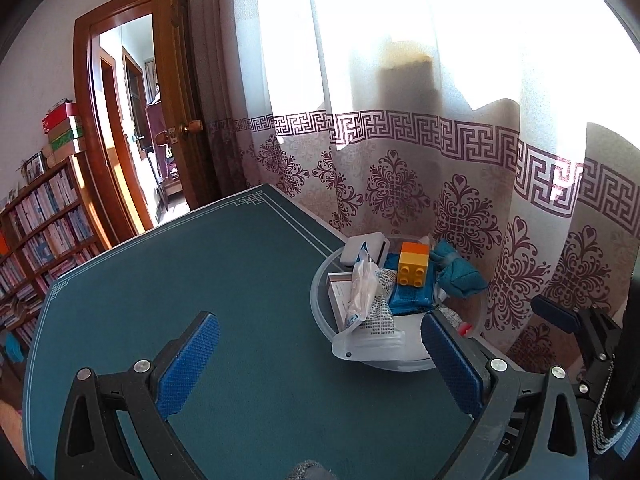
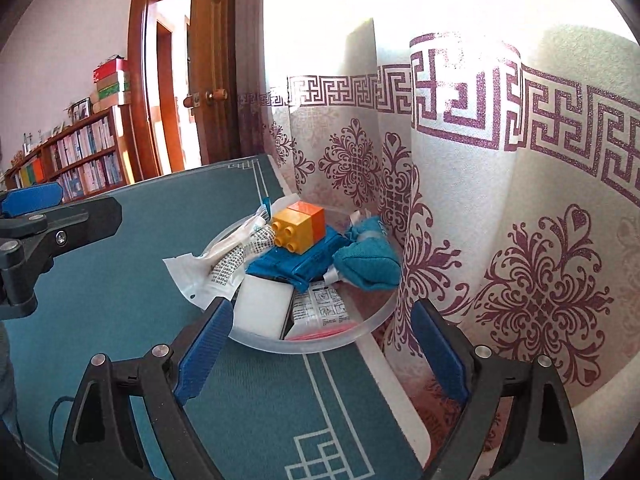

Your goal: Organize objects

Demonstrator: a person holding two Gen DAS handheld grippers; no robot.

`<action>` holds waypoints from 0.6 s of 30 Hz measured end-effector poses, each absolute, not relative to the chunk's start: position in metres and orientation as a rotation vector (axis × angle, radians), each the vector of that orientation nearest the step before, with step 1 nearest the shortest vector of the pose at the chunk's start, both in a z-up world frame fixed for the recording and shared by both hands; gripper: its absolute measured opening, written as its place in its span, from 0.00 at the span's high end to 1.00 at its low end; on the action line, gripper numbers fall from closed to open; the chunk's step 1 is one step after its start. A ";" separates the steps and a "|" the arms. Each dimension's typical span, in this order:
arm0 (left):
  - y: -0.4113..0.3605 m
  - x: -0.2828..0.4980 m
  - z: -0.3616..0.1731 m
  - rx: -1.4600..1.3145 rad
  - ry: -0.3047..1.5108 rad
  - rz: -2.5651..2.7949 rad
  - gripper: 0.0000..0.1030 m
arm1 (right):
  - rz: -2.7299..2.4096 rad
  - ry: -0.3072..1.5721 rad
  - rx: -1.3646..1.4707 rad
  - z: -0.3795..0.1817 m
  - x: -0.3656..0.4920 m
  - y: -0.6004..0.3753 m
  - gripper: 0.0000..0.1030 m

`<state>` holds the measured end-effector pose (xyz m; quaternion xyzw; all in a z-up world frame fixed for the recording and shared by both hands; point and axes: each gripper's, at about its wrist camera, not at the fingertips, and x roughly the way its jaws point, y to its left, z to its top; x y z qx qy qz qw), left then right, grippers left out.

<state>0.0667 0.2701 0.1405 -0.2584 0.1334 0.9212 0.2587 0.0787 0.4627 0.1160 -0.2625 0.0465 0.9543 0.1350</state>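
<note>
Sunlit patterned curtains (image 1: 400, 168) are seen behind a table covered by a teal mat (image 1: 224, 280) in the left wrist view, with an open wooden door (image 1: 176, 80) and a bookshelf (image 1: 44, 216) at the left. A clear bowl (image 1: 320, 292) is set at the mat's far right edge, close against the curtains. It is filled with a yellow-and-orange brick (image 1: 413, 266), a teal cloth (image 1: 460, 276), a white plastic packet (image 1: 362, 292), a white box (image 1: 362, 250) and printed leaflets. The left gripper (image 1: 320, 364) is held spread wide, nothing between its blue pads; its right pad overlaps the bowl's near rim in the picture, though contact cannot be told. Part of the other gripper is seen at the far right.

From the right wrist view, the same bowl (image 2: 380, 316) is seen just ahead of the right gripper (image 2: 324, 344), whose jaws are spread wide and empty, the left pad (image 2: 204, 348) overlapping the rim. The brick (image 2: 298, 226) is seen lying atop the pile, studs turned toward the camera, with the cloth (image 2: 368, 264) to its right and a white block (image 2: 262, 310) at the front. The left gripper (image 2: 32, 200) is seen at the left edge, above the mat (image 2: 120, 280).
</note>
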 end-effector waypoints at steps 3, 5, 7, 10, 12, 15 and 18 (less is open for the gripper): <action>0.270 0.069 0.138 -0.706 0.366 2.495 0.00 | 2.767 0.110 -0.763 0.113 0.078 0.460 0.11; 0.270 0.070 0.137 -0.708 0.369 2.492 0.00 | 2.765 0.090 -0.764 0.112 0.077 0.459 0.11; 0.271 0.071 0.135 -0.711 0.374 2.485 0.00 | 2.767 0.080 -0.770 0.111 0.076 0.458 0.11; 0.274 0.072 0.131 -0.722 0.378 2.462 0.00 | 2.767 0.076 -0.781 0.109 0.075 0.458 0.11; 0.275 0.072 0.128 -0.730 0.381 2.454 0.00 | 2.765 0.077 -0.784 0.109 0.075 0.459 0.11; 0.276 0.072 0.126 -0.738 0.387 2.453 0.00 | 2.762 0.075 -0.784 0.108 0.075 0.460 0.11; 0.277 0.071 0.124 -0.742 0.399 2.463 0.00 | 2.760 0.074 -0.791 0.107 0.075 0.461 0.11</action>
